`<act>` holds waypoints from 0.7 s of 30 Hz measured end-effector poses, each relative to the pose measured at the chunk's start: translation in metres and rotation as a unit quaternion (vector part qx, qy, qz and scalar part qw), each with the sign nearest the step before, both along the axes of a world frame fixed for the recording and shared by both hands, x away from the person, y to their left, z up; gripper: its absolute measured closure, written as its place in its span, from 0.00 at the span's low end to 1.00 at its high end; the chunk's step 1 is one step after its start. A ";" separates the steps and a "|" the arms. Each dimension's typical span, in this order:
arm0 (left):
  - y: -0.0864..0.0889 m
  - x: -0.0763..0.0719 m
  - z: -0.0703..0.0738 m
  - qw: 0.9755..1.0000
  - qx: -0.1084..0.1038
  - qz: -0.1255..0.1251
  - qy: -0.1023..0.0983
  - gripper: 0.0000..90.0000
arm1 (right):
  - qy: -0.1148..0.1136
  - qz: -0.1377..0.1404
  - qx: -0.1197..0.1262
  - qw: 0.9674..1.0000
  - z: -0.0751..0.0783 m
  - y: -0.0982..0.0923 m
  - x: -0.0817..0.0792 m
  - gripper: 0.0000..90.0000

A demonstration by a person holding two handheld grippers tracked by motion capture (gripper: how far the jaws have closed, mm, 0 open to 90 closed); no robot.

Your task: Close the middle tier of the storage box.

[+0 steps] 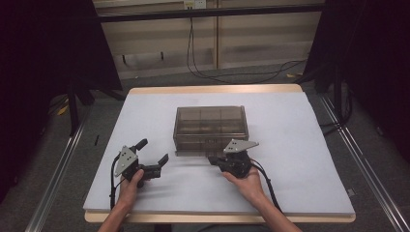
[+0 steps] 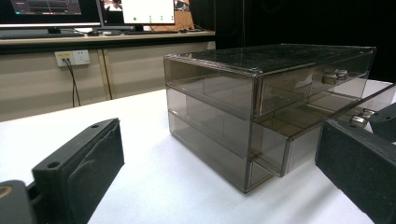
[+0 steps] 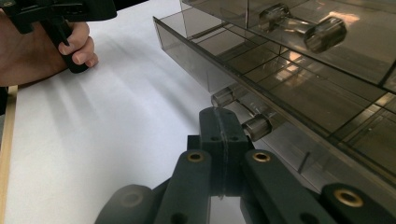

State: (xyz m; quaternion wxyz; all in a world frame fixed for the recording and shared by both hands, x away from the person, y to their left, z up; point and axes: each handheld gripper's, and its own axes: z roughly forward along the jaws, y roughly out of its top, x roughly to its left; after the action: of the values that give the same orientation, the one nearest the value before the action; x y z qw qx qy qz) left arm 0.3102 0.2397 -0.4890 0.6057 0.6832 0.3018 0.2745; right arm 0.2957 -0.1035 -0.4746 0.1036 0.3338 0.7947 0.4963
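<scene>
From above I see the desk [image 1: 290, 183] with its white top mostly bare, wooden edges showing at the far side and the near side. The smoked clear drawer box [image 1: 211, 129] sits near the middle, well back from every edge, so I have open room to its left, right and in front.

My right tool [image 1: 212, 160] is at the box's front face, just beside its lower right part. In the right gripper view its jaws are pressed together with nothing between them, and their tips sit right by the clear handle [image 3: 243, 112] of the lower drawer [image 3: 299, 88], which stands pulled out a little from the box; I cannot tell whether the tips touch the handle. A second clear handle [image 3: 303, 25] shows on the drawer above.

My left tool [image 1: 153, 155] rests on the bare white surface in front and to the left of the box, well apart from it. Its jaws stand wide apart and hold nothing; in the left gripper view the box's corner lies beyond them.
</scene>
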 end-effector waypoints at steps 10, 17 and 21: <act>0.000 0.000 0.000 1.000 0.000 0.000 0.000 0.01 | 0.001 -0.002 0.000 1.000 -0.001 0.001 0.002 1.00; 0.000 0.000 0.000 1.000 -0.003 0.001 0.001 0.01 | 0.002 -0.004 0.000 1.000 -0.001 0.002 0.004 1.00; 0.000 0.000 0.000 1.000 -0.001 0.000 0.000 0.01 | 0.001 -0.005 -0.002 1.000 0.000 0.002 0.006 1.00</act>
State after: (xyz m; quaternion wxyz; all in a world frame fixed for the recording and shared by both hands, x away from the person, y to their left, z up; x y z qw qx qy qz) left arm 0.3102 0.2397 -0.4890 0.6060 0.6828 0.3023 0.2743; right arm 0.3013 -0.1014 -0.4749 0.1056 0.3379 0.7942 0.4939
